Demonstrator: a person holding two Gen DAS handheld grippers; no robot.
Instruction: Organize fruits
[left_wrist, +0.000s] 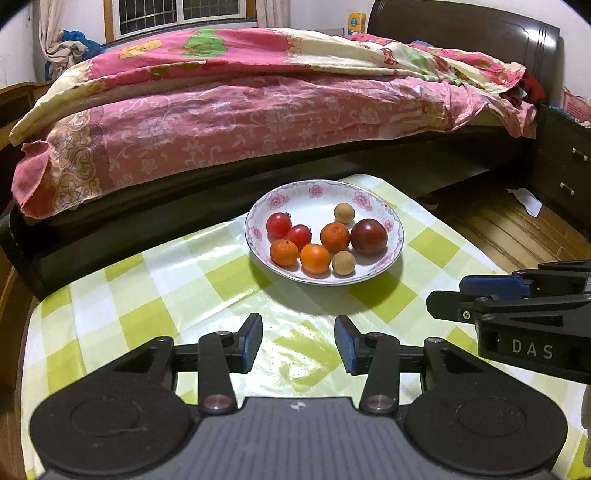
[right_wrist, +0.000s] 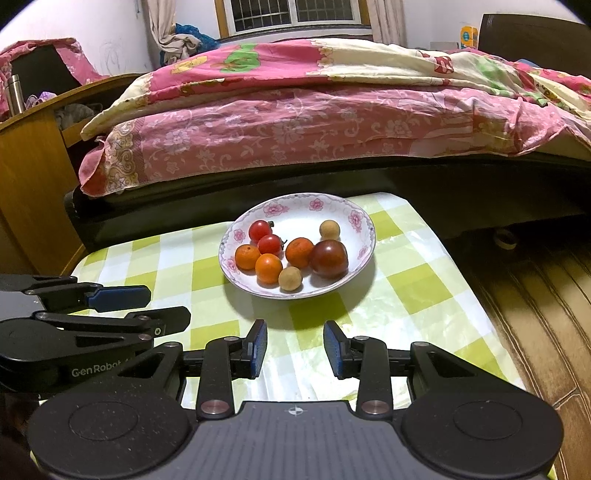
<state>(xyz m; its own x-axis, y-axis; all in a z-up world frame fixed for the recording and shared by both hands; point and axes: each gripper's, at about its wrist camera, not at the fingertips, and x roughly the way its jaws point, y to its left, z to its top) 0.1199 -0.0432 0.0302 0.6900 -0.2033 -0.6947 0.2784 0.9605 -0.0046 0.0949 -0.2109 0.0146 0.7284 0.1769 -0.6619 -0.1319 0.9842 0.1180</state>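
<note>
1. Left wrist view: the left gripper (left_wrist: 298, 341) is hovering over the table's (left_wrist: 110, 295) near edge, jaws spread with only checked cloth between them.
2. The flowered plate (left_wrist: 392, 242) is sitting near the far edge, holding two cherry tomatoes (left_wrist: 279, 224), three mandarins (left_wrist: 315, 258), two longans (left_wrist: 344, 262) and a dark tomato (left_wrist: 368, 236).
3. The right gripper (right_wrist: 294, 347) is hanging beside the left one, jaws apart and gripping nothing.
</note>
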